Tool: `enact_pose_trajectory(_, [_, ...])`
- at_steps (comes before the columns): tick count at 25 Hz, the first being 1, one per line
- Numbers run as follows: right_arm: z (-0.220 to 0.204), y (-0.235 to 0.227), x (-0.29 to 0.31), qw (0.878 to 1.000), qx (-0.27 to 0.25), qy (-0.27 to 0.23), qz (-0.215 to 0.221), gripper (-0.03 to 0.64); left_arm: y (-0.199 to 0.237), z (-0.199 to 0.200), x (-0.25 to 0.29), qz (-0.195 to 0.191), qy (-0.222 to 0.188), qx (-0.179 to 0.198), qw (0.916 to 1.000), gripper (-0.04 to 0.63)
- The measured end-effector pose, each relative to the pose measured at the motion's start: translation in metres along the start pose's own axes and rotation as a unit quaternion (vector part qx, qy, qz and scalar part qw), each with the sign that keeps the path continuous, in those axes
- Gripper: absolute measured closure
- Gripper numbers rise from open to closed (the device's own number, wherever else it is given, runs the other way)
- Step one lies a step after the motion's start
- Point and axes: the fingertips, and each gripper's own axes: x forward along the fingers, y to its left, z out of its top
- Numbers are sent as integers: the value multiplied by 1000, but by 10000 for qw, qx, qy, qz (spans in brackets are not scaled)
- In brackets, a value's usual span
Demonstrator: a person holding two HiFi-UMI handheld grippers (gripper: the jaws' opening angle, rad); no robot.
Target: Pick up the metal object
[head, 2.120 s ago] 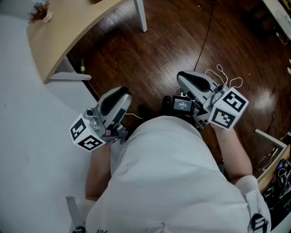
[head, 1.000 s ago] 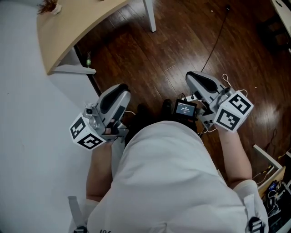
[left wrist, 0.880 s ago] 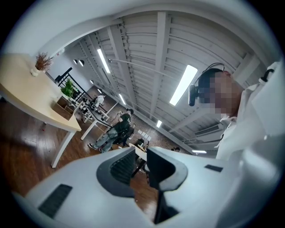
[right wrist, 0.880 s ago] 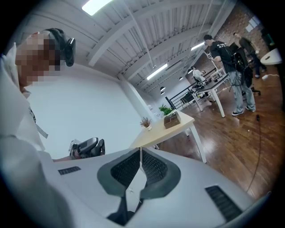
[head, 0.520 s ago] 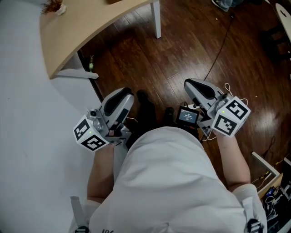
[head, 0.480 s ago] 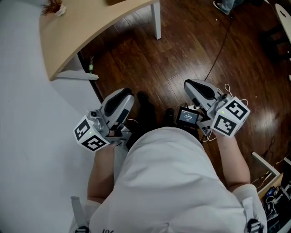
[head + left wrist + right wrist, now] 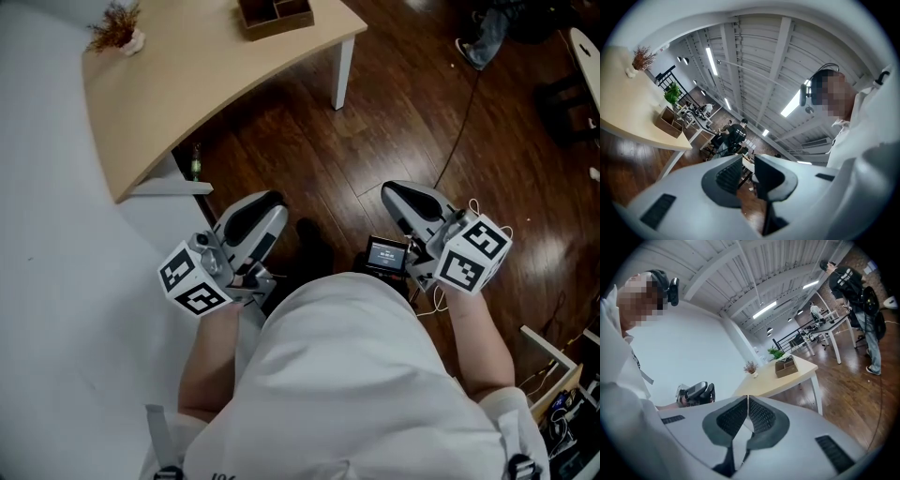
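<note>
Closest in, the person's white shirt [image 7: 347, 375] fills the bottom of the head view, and both tools are tucked right up against it. The left gripper [image 7: 746, 171] has its jaws spread, a clear gap between the ribbed pads and nothing in it. The right gripper [image 7: 748, 404] has its jaws pressed together, pad on pad, pinching nothing. Just beside the right gripper, at the waist, sits a small black screen [image 7: 385, 253].

So where are we? By my reading, at the very start: nothing is reached for and nothing is gripped. The metal object itself does not show in any view, so I can't say how it looks, what shape it is or where it lies.

Out past the grippers is dark wooden floor [image 7: 375, 112], then a light wooden table [image 7: 187, 84] on white legs. A brown wooden tray with compartments [image 7: 275, 14] sits near the table's far right corner; whether anything lies in it I cannot tell. A dried plant in a small white pot [image 7: 117, 28] stands near the far left edge, well apart from the tray.

The next move, as I judge it, is to find the object first, the table being the likely place to look, then carry a gripper over it with jaws spread; the right one would need opening.
</note>
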Motion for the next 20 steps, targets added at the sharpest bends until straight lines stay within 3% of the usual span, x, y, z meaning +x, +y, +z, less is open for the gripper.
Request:
enact_pose_trajectory(7, [33, 8, 96, 9999, -45, 119, -109, 614, 72, 57, -25, -93, 49, -174, 9998, 526])
enact_pose_trajectory(20, [54, -3, 151, 9998, -77, 119, -111, 614, 116, 82, -25, -142, 85, -229, 9996, 526])
